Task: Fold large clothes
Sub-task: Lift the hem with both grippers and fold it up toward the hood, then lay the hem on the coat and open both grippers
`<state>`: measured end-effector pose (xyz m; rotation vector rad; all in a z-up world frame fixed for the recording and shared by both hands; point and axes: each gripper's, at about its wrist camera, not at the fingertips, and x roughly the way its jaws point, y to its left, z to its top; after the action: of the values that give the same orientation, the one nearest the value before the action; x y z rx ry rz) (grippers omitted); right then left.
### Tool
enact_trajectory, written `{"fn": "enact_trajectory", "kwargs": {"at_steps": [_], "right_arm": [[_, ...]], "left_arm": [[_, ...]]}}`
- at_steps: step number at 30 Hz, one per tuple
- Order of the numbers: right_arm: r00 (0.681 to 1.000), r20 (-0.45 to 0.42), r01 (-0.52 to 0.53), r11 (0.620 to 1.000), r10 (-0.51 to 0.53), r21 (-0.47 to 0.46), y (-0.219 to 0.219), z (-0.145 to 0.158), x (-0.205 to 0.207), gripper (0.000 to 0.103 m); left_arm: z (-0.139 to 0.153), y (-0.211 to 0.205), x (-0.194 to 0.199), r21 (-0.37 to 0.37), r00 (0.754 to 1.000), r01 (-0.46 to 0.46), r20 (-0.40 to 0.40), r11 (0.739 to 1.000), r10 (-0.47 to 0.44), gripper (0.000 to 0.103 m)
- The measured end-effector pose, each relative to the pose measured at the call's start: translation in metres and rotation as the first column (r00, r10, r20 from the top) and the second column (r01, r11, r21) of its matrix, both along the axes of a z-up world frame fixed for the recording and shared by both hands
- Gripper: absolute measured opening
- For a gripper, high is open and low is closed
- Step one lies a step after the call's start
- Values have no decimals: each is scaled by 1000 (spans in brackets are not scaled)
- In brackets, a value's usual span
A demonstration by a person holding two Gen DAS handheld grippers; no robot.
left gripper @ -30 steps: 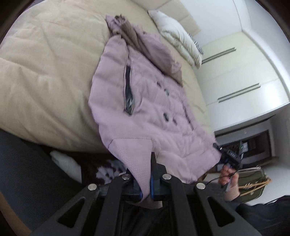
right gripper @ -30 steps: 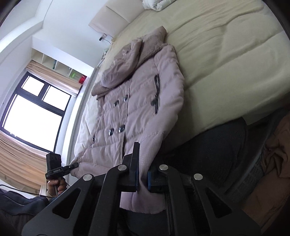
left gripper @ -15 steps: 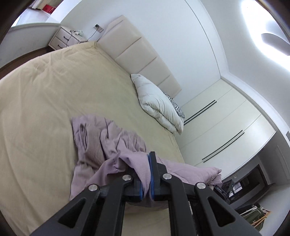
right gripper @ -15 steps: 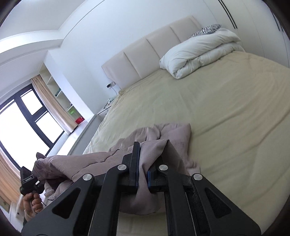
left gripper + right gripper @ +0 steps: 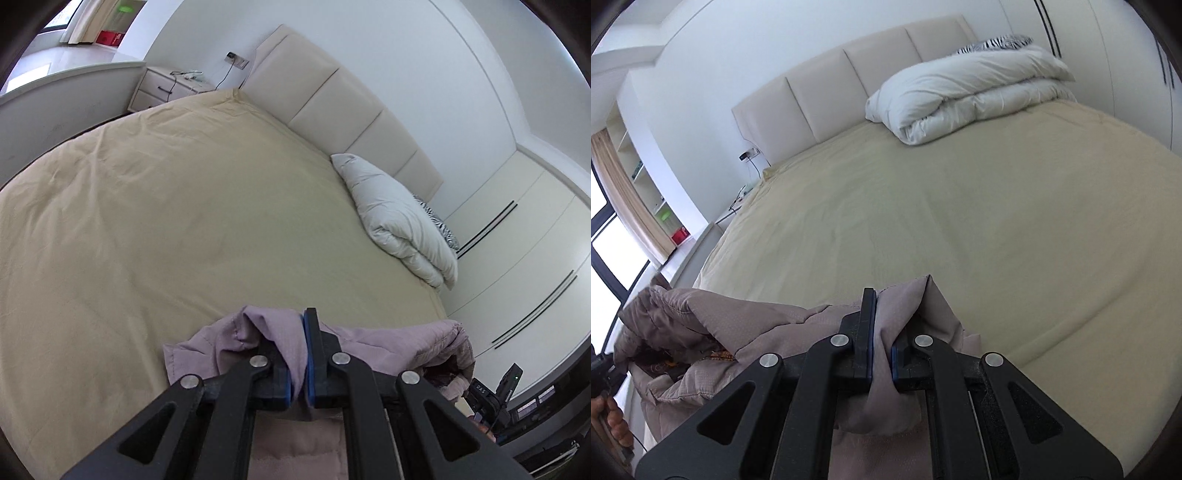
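Note:
A lilac padded coat (image 5: 388,341) lies bunched at the near edge of the beige bed (image 5: 184,221), folded over on itself. My left gripper (image 5: 300,345) is shut on a fold of the coat's edge, and the cloth drapes over its left finger. In the right wrist view the coat (image 5: 738,325) spreads to the left, showing a patch of patterned lining. My right gripper (image 5: 882,325) is shut on another fold of the same edge. Most of the coat is hidden beneath both grippers.
A folded white duvet (image 5: 967,92) and a zebra-print pillow (image 5: 997,41) lie against the padded headboard (image 5: 332,99). A nightstand (image 5: 166,88) stands left of the bed, white wardrobes (image 5: 517,240) to the right, and a window (image 5: 605,251) to the far left. A hand (image 5: 613,419) shows at the lower left edge.
The coat lay spread flat over the bed's end. Both grippers have swept its lower edge up and forward toward the headboard, so the coat is now doubled over and bunched.

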<state>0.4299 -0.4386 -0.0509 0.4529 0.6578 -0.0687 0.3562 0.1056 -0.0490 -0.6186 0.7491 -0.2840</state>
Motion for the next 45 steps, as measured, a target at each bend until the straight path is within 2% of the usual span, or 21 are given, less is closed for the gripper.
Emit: {"fn": "enact_trajectory", "kwargs": {"at_steps": [4,6,9,10,11,12,14,17,20,24,26,30,33,36,39,42,45], "right_arm": [[995,-101,22,993,-10,120,-12,-64,37,6],[995,-99,16,976,5,216,-22,-79,38,8],[1000,-6,-7,952,9,305,-31,-75,29,11],[1000,15,-16,953,12,303,-31,-70,23,11],[999,29,-23,956,15,293,-33,-65,15,11],[999,36,-26,961,17,274,-32,-59,10,12],[999,32,-32,978,26,204,-23,-46,-3,12],[998,34,-56,995,54,83,-2,-25,-25,12],[997,30,-76,997,76,27,14,-8,-35,13],[996,39,-78,997,79,-18,23,13,-57,17],[994,79,-73,997,74,-11,20,23,-73,17],[991,123,-46,999,45,4,12,34,-86,18],[986,125,-98,989,112,-113,38,40,-85,20],[976,87,-177,961,199,-211,78,30,-76,20],[980,-37,-199,934,197,-297,120,9,-56,20],[946,-162,-315,921,282,-230,149,-21,-33,20],[938,-221,-324,904,268,-278,169,-36,-14,21]], "left_arm": [[-47,-1,24,0,994,-15,-110,1000,15,11],[-52,3,20,-38,993,-22,-117,999,18,13],[-31,6,-2,-28,998,-32,-56,999,30,30],[-21,8,-12,-17,998,-55,-24,998,55,44],[-10,11,-23,-14,996,-86,14,996,86,56],[1,13,-35,-13,993,-108,55,994,108,59],[20,8,-50,22,986,-120,121,993,116,62],[33,-25,-60,150,986,-45,166,988,20,62],[27,-64,-66,257,984,34,161,966,-77,62],[11,-104,-64,356,979,108,125,928,-162,62],[3,-114,-60,386,980,115,107,915,-169,62],[-5,-116,-47,401,988,85,87,912,-130,62],[-13,-116,-32,429,992,63,71,901,-103,62],[-31,-121,-13,475,995,78,15,877,-97,62],[-47,-122,-1,487,996,90,-21,869,-91,62],[-57,-119,7,494,996,88,-34,865,-82,62],[-63,-119,16,508,996,86,-44,857,-74,64]]}}
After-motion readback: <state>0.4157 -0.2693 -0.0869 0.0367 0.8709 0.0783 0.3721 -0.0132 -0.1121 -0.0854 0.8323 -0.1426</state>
